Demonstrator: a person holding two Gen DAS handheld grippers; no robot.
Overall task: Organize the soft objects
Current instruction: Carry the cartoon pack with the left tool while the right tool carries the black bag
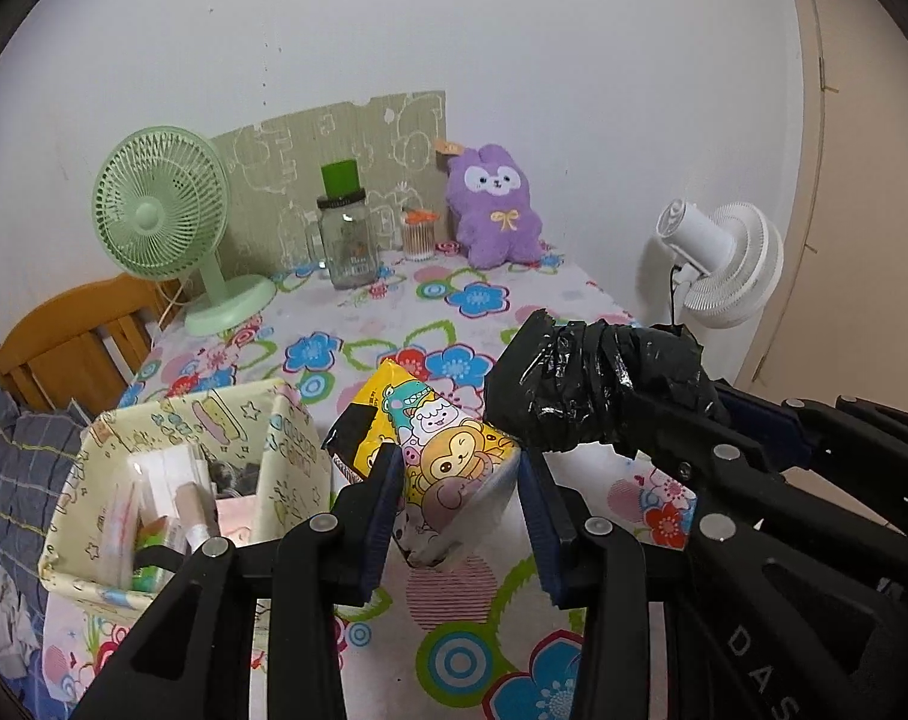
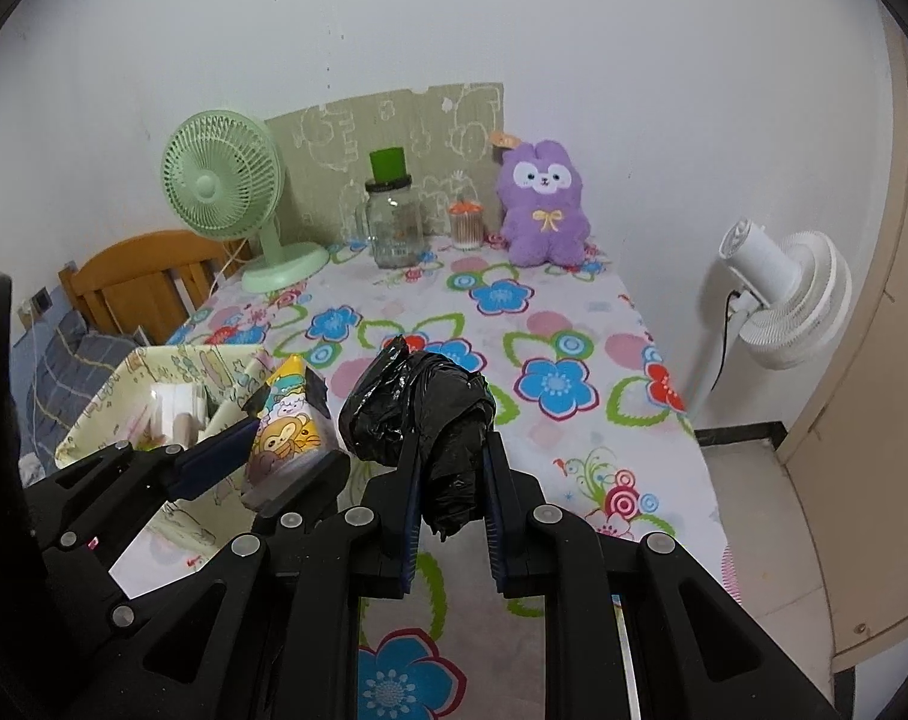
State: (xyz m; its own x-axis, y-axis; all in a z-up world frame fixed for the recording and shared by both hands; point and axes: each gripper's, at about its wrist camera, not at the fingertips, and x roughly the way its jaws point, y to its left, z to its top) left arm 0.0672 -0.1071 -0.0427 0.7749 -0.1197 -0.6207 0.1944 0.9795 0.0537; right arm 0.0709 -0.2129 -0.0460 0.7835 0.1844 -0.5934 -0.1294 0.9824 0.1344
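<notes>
My left gripper (image 1: 457, 468) is shut on a yellow cartoon-printed tissue pack (image 1: 435, 450), held above the flowered tablecloth (image 1: 466, 618) beside a pale yellow storage box (image 1: 153, 462). My right gripper (image 2: 450, 450) is shut on a crumpled black plastic bag roll (image 2: 423, 402), lifted off the table just right of the tissue pack (image 2: 285, 438). In the left wrist view the black bag roll (image 1: 592, 384) sits at the right, on the other gripper's fingers. A purple plush toy (image 1: 496, 204) sits upright at the table's far end.
The storage box (image 2: 171, 372) holds several small packs and papers. At the back stand a green desk fan (image 1: 165, 222), a glass jar with a green lid (image 1: 345, 234) and a cotton-swab pot (image 1: 419, 237). A white floor fan (image 2: 784, 294) stands right of the table, a wooden chair (image 1: 75, 342) left.
</notes>
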